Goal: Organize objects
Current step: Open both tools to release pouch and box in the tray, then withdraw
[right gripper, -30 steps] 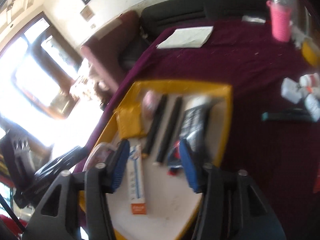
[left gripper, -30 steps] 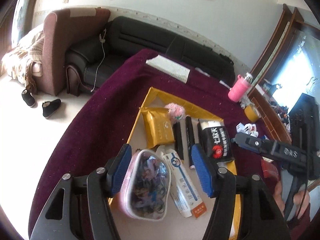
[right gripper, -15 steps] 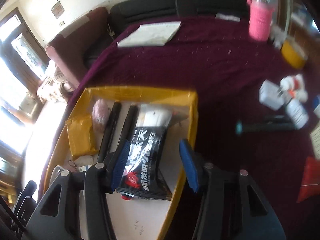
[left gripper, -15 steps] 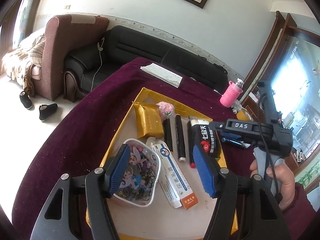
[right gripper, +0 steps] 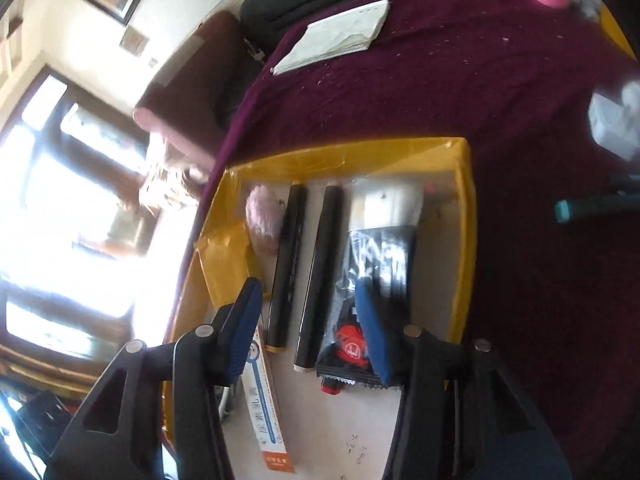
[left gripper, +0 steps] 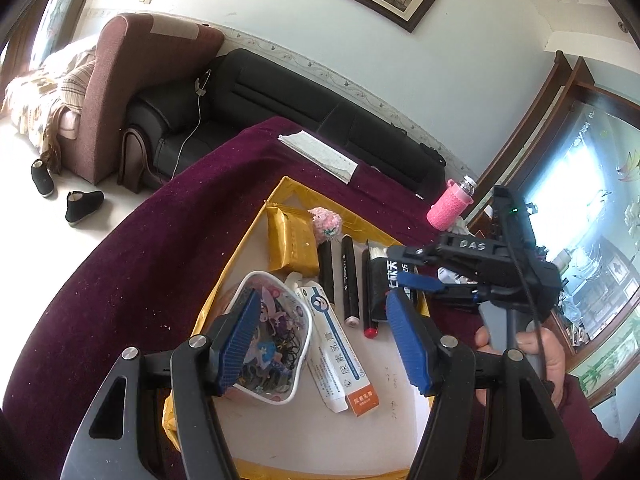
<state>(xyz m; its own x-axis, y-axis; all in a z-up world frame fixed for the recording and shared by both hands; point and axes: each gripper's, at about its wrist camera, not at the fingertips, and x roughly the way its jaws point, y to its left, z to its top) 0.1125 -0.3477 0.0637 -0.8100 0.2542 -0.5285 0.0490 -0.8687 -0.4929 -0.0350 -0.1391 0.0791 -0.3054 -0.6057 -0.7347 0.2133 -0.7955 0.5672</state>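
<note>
The right hand-held gripper, its empty jaws just narrowing, hovers over two black markers in the tray, the black packet under its right finger.

Table under a dark purple cloth, carrying a shallow yellow tray

On the table lie the yellow tray, a white notebook toward the far edge, a pink-sleeved bottle at the far right, and in the right wrist view a teal-tipped pen with a small white box beyond it
</note>
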